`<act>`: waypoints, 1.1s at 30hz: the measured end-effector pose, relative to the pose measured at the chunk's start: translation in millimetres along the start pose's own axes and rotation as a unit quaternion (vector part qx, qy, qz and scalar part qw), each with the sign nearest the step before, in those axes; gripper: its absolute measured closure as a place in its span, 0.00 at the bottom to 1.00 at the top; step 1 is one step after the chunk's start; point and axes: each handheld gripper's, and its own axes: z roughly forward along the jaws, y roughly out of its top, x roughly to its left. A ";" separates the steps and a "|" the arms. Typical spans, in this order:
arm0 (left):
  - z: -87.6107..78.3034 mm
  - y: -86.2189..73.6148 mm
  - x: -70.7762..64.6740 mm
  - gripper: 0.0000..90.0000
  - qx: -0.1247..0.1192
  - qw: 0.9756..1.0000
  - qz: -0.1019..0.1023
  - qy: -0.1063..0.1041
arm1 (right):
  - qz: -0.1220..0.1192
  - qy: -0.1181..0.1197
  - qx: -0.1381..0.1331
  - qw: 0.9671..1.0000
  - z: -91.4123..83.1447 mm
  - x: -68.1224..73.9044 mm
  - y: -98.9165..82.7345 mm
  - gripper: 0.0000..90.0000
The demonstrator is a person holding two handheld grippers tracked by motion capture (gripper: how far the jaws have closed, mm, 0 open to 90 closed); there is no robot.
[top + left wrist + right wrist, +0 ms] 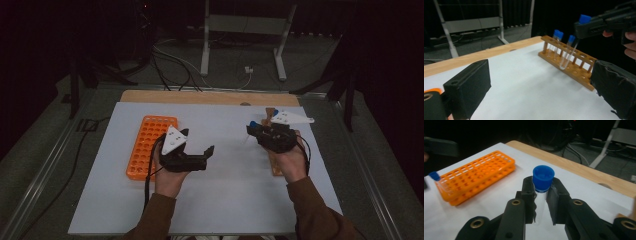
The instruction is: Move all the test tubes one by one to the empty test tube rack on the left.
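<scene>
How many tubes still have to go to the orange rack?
One tube already sits in the orange rack. The right gripper holds a second tube in the air. About three wait in the wooden rack.

In the high view the wooden rack (274, 165) lies mostly hidden behind the right gripper (256, 131) and hand – its tubes are too small to tell apart. The orange rack (429, 90) is cut off (bottom-left corner) in the left gripper view.
</scene>
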 end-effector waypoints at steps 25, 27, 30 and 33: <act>52.1 -5.7 -33.5 0.64 0.047 0.996 0.051 -0.049 | -0.002 0.083 0.013 0.996 16.2 41.0 -2.1 0.85; 52.1 -5.8 -33.4 0.71 0.046 0.996 0.051 -0.051 | 0.000 0.086 0.014 0.996 16.5 41.8 -2.8 0.85; 52.3 -6.0 -33.5 0.79 0.047 0.996 0.052 -0.059 | 0.000 0.091 0.016 0.996 16.9 43.0 -4.1 0.85; 53.1 -7.3 -33.8 0.85 0.053 0.995 0.056 -0.063 | 0.000 0.092 0.017 0.996 17.0 44.0 -5.4 0.85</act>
